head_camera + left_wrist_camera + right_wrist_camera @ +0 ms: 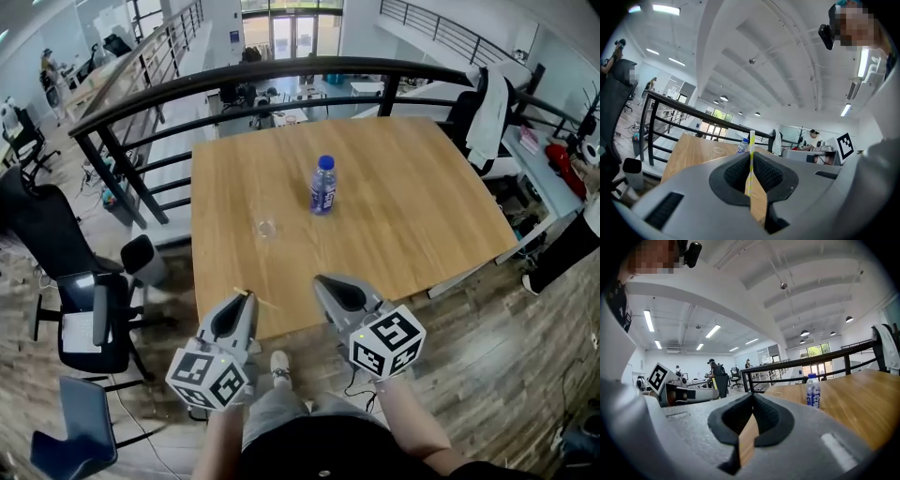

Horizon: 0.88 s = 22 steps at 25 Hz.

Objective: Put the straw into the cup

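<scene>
Pale wood fills the square table (403,216), whose far edge runs along a black railing (281,70) with an office floor below it. Dark floorboards and an office chair (94,319) lie off the table's left side.

Both grippers sit at the near edge, side by side and apart. The left gripper (248,298) has its fingers closed on the straw (750,164). The right gripper (322,281) has its fingers pressed together at the tips with nothing between them.

The clear cup (267,228) stands upright, in from the near edge and left of the middle. A blue-capped bottle (323,185) stands beyond it to the right, the 2 well apart. Bare wood stretches between the fingertips and the cup, and the whole right half of the table is bare too.

The left gripper view shows what the head view barely does: the straw is white with yellow stripes, stands upright between the fingers, and rises above their tips. The cup's rim (718,150) lies to its left and the bottle (742,146) is just beside it.

The right gripper view shows the bottle (813,391) off to the right of the closed fingertips (752,397). It also shows people at desks past the railing, which the head view shows only small and far off.
</scene>
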{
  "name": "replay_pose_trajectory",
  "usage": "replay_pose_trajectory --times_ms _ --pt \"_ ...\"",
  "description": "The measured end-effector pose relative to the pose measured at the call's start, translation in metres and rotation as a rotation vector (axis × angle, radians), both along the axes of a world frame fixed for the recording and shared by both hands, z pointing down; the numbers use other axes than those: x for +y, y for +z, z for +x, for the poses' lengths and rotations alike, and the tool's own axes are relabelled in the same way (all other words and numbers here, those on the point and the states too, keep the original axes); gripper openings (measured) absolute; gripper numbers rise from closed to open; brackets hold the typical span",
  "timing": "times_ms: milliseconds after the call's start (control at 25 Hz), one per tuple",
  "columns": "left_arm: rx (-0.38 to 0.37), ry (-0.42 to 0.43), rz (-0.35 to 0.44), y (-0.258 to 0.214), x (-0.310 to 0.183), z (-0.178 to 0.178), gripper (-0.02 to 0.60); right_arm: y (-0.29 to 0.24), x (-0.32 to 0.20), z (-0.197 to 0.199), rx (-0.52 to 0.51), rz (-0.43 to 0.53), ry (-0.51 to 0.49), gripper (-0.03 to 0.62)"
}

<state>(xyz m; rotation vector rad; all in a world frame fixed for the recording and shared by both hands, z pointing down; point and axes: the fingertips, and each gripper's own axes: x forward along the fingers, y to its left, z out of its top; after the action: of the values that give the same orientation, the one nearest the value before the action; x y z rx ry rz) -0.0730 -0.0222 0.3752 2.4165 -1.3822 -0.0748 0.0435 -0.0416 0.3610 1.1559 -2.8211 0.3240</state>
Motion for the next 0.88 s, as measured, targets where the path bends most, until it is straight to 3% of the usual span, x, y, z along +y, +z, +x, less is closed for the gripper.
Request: replay_pose_trajectory --times_ms 320,880 --pt "0.012 0.039 0.015 -0.009 -0.077 -0.034 0.035 -0.006 -0.072 -0.04 0.02 0.005 0.019 -0.002" --pt "0.022 0.123 0.03 -0.007 -0.165 -0.059 0.035 0.002 -0.147 -0.067 0.064 0.004 0.115 -0.002"
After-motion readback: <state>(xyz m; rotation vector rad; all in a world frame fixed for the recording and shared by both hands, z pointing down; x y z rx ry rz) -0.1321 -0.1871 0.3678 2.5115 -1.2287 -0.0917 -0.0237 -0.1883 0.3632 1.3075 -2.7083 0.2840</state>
